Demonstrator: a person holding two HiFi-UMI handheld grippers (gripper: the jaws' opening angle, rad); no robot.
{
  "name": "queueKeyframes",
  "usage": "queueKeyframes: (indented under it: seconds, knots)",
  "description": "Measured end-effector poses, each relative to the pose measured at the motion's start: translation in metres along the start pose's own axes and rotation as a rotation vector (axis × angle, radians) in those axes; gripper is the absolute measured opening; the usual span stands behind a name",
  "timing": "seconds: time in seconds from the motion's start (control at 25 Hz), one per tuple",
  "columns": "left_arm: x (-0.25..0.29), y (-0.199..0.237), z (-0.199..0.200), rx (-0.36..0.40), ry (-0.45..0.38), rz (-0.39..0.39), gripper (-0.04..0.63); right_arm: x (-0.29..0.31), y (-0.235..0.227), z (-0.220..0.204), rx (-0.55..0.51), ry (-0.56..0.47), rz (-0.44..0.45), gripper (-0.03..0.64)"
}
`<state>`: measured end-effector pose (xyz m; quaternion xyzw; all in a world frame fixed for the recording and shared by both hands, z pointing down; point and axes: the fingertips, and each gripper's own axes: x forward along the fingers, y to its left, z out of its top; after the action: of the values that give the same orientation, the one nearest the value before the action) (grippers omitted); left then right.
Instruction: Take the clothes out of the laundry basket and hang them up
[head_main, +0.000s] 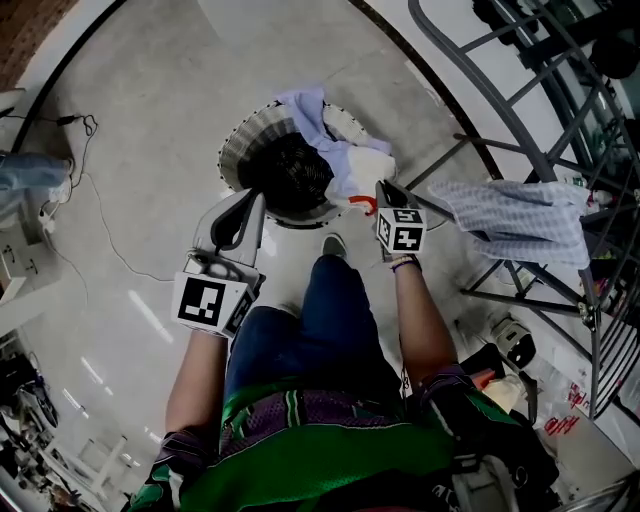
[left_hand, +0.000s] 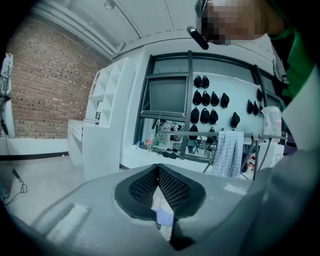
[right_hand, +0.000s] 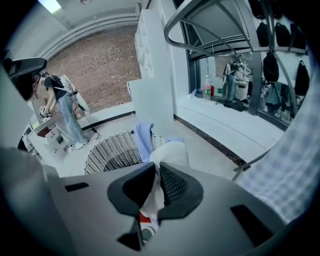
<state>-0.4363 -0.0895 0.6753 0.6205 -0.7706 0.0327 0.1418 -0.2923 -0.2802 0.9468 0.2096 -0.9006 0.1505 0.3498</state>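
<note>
Closest in, the left tool (head_main: 253, 198) is held over the person's knee with its jaws fully together. In the left gripper view the dark ribbed pads (left_hand: 172, 187) meet at their tips. A small scrap of pale and blue shows in the slot behind them, but what it is cannot be told. Beside it, the right tool (head_main: 384, 190) has its jaws nearly closed on a white garment (head_main: 368, 165). The right gripper view shows that cloth running up between the two pads (right_hand: 175, 185), which press on it, with a red mark on the part hanging below them. From the grip the white garment stretches back to the laundry basket (head_main: 240, 140), a round woven basket with a dark inside that stands on the pale floor (head_main: 150, 150) just ahead of the person's foot. A lavender garment (head_main: 305, 105) is draped over the basket's far rim, touching the white one. To the right of the basket, a checked cloth (head_main: 525, 220) hangs over a bar of the dark metal drying rack (head_main: 530, 303).
</note>
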Motion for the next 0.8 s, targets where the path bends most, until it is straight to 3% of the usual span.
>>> queueKeyframes:
  seconds: [0.44,0.8]
  knots:
    - [-0.095,-0.023,0.119,0.027,-0.071,0.018,0.017,-0.129,0.038,0.089,-0.060,-0.059,-0.017,0.031]
    - [-0.192,-0.041,0.178,0.091,-0.131,0.005,0.017,-0.226,0.080,0.127,-0.089,-0.129,-0.045,0.029]
